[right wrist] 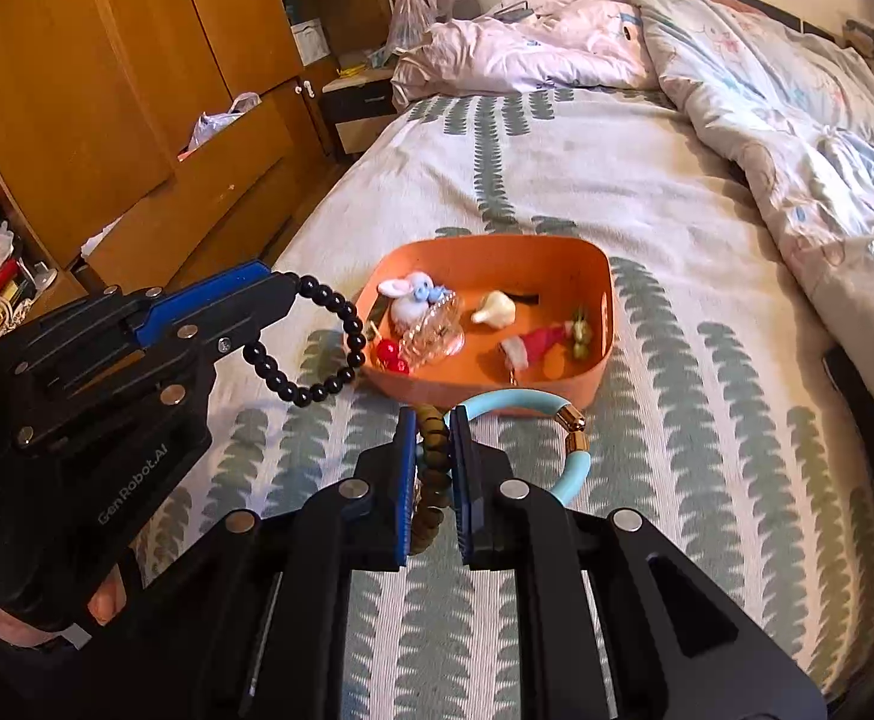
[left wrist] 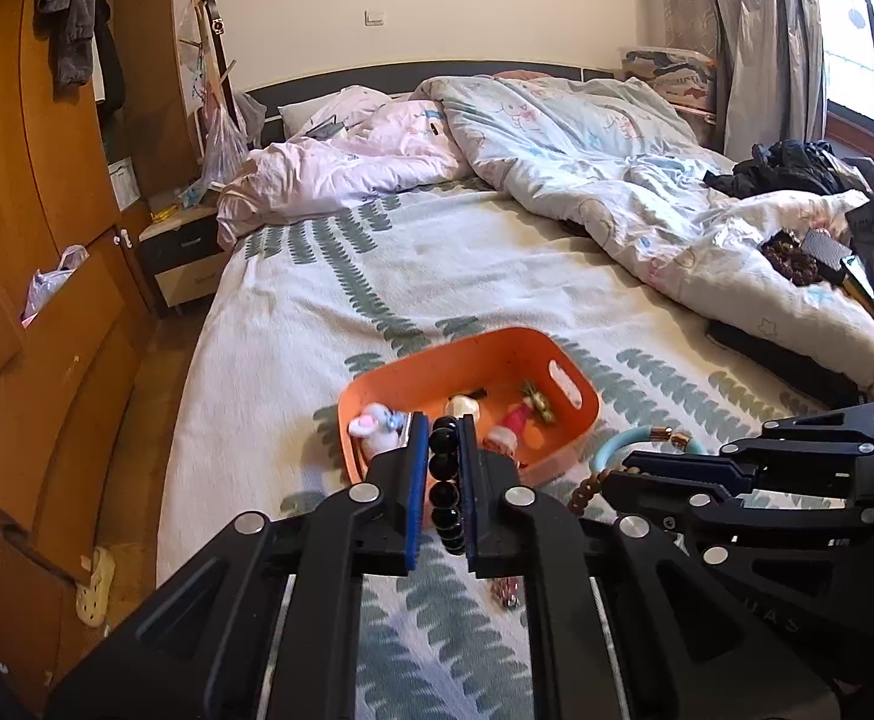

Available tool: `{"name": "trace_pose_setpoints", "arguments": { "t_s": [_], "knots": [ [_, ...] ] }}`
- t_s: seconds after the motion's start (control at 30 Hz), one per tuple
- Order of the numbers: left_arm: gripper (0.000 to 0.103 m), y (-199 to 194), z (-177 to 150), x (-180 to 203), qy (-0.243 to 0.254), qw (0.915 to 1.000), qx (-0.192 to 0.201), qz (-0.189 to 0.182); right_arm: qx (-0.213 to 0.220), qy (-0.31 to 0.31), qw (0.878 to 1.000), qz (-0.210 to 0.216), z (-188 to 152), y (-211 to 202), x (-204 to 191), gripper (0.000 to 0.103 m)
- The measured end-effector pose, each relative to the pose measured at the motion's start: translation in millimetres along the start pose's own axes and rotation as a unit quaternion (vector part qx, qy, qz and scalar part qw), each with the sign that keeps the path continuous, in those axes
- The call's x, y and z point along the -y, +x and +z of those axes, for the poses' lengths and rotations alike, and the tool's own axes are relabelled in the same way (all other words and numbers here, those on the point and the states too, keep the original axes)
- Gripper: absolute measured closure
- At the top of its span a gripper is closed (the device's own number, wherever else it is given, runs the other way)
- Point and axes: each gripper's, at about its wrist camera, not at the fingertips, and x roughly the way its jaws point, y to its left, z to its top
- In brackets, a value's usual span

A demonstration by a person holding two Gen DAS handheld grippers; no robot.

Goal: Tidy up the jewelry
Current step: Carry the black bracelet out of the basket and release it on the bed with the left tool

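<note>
An orange tray [left wrist: 580, 414] [right wrist: 607, 312] sits on the bed and holds several small trinkets: a bunny charm [right wrist: 410, 294], a red hat clip [right wrist: 532, 343], a cream piece [right wrist: 495, 307]. My left gripper [left wrist: 441, 438] [right wrist: 284, 300] is shut on a black bead bracelet [left wrist: 444, 492] [right wrist: 317, 348], held above the bed just left of the tray. My right gripper [right wrist: 434, 438] [left wrist: 622, 468] is shut on a brown bead bracelet [right wrist: 434, 468] [left wrist: 583, 492] in front of the tray. A light blue bangle [right wrist: 568, 426] [left wrist: 634, 438] lies against the right fingers.
The bed has a leaf-print sheet [right wrist: 676, 210] with rumpled quilts [left wrist: 556, 138] at the back and right. A wooden wardrobe [left wrist: 29, 210] and a nightstand [left wrist: 182, 252] stand left of the bed. Dark clothes [left wrist: 796, 168] lie at far right. A small dark trinket [left wrist: 505, 591] lies under my left gripper.
</note>
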Motion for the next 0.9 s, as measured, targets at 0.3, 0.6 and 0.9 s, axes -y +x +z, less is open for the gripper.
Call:
{"name": "trace_pose_setpoints", "arguments": {
  "t_s": [0.3, 0.6, 0.9],
  "knots": [
    [0.093, -5.7, -28.3, 6.1, -0.012, 0.9998, -0.011, 0.008, -0.014, 0.005, 1.0, -0.003, -27.7, 5.4, -2.5, 0.091],
    [0.093, 8.0, -55.5, 4.7, -0.022, 0.9991, -0.032, 0.02, -0.031, 0.01, 0.999, -0.008, -42.7, 26.1, -1.0, 0.091],
    [0.093, 22.8, -68.4, 3.2, -0.031, 0.9983, -0.046, 0.019, -0.048, 0.021, 0.999, -0.012, -49.2, 45.1, 10.0, 0.091]
  ]
}}
